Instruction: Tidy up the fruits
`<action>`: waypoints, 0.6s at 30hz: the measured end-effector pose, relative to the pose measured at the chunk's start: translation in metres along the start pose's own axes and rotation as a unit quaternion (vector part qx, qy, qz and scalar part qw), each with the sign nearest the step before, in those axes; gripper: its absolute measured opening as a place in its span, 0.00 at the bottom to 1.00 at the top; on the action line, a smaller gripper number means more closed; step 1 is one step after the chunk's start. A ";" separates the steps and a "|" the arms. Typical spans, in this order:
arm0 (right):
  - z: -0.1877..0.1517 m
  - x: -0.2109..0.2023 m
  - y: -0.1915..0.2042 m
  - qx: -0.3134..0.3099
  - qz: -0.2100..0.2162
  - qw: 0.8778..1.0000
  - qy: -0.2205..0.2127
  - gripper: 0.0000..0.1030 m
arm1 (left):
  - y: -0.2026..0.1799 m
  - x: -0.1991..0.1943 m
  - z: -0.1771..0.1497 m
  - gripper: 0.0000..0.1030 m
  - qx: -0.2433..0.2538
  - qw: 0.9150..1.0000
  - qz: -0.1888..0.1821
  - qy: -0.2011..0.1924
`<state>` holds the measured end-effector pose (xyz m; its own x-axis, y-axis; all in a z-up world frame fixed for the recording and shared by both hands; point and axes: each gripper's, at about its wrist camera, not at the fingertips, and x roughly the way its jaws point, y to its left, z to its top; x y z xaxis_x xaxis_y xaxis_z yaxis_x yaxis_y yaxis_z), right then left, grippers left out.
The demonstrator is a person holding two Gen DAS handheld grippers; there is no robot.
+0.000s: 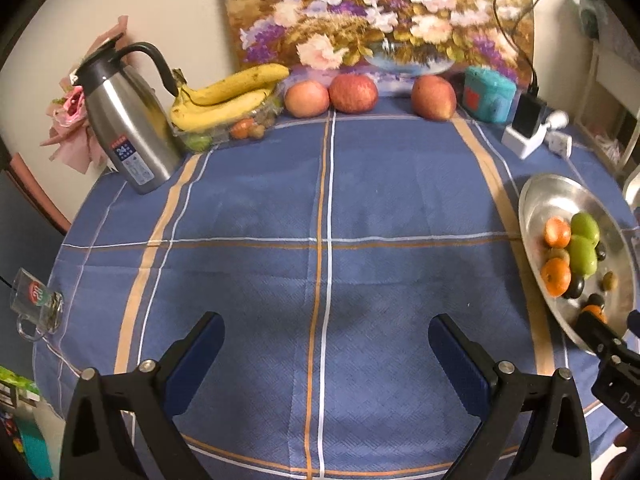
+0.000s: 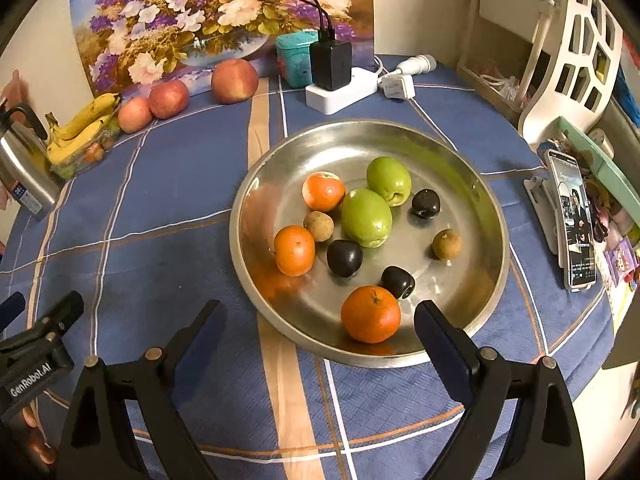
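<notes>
Nearest orange (image 2: pixel 371 314): lies in the metal tray (image 2: pixel 476 184), close to the rim nearest the right gripper (image 2: pixel 320 332), with a dark plum (image 2: pixel 397 281) just behind it.
Other tray fruit: two more oranges (image 2: pixel 323 191), two green fruits (image 2: pixel 366 217), two further dark plums and two small brown fruits, loosely mixed — some touching.
Right gripper: jaws wide and empty, hanging just short of the tray rim, the nearest orange roughly between the finger lines.
Left gripper (image 1: pixel 326 340): jaws wide, holding nothing, over bare blue tablecloth (image 1: pixel 260 200) well left of the tray.
Far edge: bananas (image 1: pixel 224 96) on a clear punnet, three apples (image 1: pixel 353 93) along the painting, steel flask (image 1: pixel 128 120) beside them.
Step in hand: probably picking the nearest orange to sort it.
Doing it well: clear the rim first, then straddle the orange at its widest part — close gently, since round fruit rolls and the plum behind could be nudged.
</notes>
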<state>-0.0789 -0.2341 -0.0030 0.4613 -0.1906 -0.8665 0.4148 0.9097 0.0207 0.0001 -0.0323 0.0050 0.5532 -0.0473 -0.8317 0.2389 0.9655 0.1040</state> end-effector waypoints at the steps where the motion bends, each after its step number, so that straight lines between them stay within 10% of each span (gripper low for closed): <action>1: 0.000 -0.001 0.000 0.000 0.000 1.000 -0.001 0.92 | 0.001 -0.002 0.000 1.00 0.000 1.000 0.000 -0.004; 18: 0.001 -0.008 0.003 -0.011 0.006 1.000 -0.013 0.92 | 0.011 -0.008 -0.004 1.00 -0.015 1.000 -0.020 0.008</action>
<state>-0.0809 -0.2304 0.0044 0.4864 -0.1885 -0.8532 0.3922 0.9197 0.0204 -0.0047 -0.0202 0.0110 0.5313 -0.0818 -0.8432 0.2360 0.9702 0.0546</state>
